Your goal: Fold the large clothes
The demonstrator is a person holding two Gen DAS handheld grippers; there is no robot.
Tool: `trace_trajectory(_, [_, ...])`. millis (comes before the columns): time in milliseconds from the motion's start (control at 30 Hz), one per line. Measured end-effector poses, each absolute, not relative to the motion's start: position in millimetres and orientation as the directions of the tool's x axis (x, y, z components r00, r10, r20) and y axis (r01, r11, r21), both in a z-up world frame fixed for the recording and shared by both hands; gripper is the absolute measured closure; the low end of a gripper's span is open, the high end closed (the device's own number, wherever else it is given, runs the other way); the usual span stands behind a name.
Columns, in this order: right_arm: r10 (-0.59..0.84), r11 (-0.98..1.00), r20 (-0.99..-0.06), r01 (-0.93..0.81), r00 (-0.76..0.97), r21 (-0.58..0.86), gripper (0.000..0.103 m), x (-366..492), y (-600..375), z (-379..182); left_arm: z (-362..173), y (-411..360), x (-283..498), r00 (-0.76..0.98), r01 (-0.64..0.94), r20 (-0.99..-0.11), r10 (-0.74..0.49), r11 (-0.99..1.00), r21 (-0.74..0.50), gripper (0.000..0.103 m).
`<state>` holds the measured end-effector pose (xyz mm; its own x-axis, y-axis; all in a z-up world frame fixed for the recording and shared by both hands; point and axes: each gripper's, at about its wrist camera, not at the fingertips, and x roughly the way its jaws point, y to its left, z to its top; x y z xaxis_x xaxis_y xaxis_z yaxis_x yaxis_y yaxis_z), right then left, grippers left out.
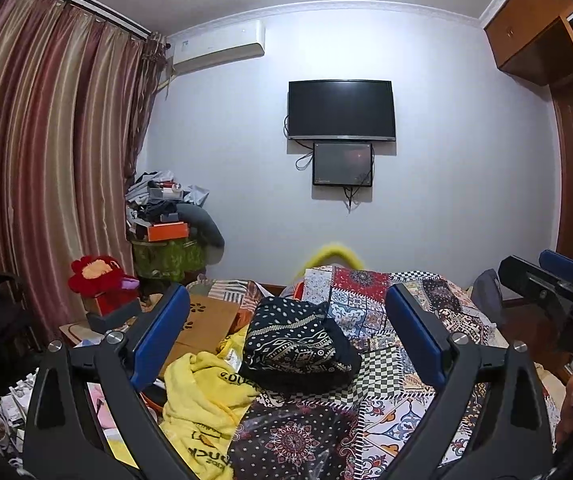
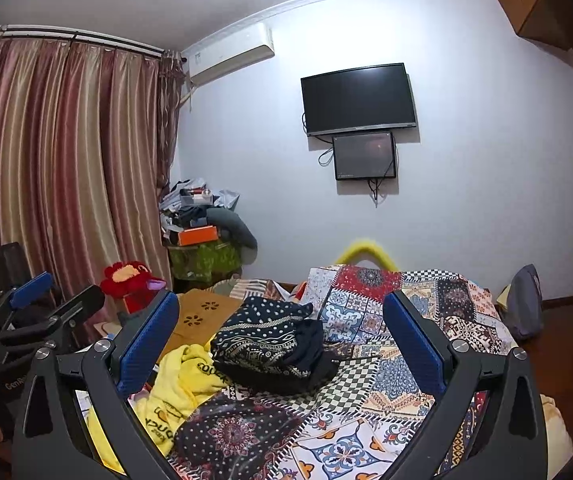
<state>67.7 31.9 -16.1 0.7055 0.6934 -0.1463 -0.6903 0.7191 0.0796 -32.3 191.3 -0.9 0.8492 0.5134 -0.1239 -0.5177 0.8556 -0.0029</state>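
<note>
Patchwork bedspread (image 2: pixel 386 364) bears folded dark garment (image 2: pixel 266 344) beyond both gaping tools (image 2: pixel 282 344)

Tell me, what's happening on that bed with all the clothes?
A person is folding big clothes using a hand-held gripper in each hand. Right now both are open and holding nothing: the left hand-held gripper and the right hand-held gripper hover over the patchwork bedspread. A dark patterned garment sits folded in a bundle on the bed. A yellow garment lies crumpled beside it, not folded yet.
</note>
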Motion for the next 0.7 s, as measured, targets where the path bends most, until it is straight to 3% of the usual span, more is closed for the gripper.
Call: trace_trajectory(700, [0.691, 0.72, -0.157, -0.69, 0.706, 0.068, 0.002, 67.2, 26.4, -14.8, -5.7, 187.8, -23.7, 0.865, -0.489, -0.139, 0.482, 0.872, -0.014, 0.003])
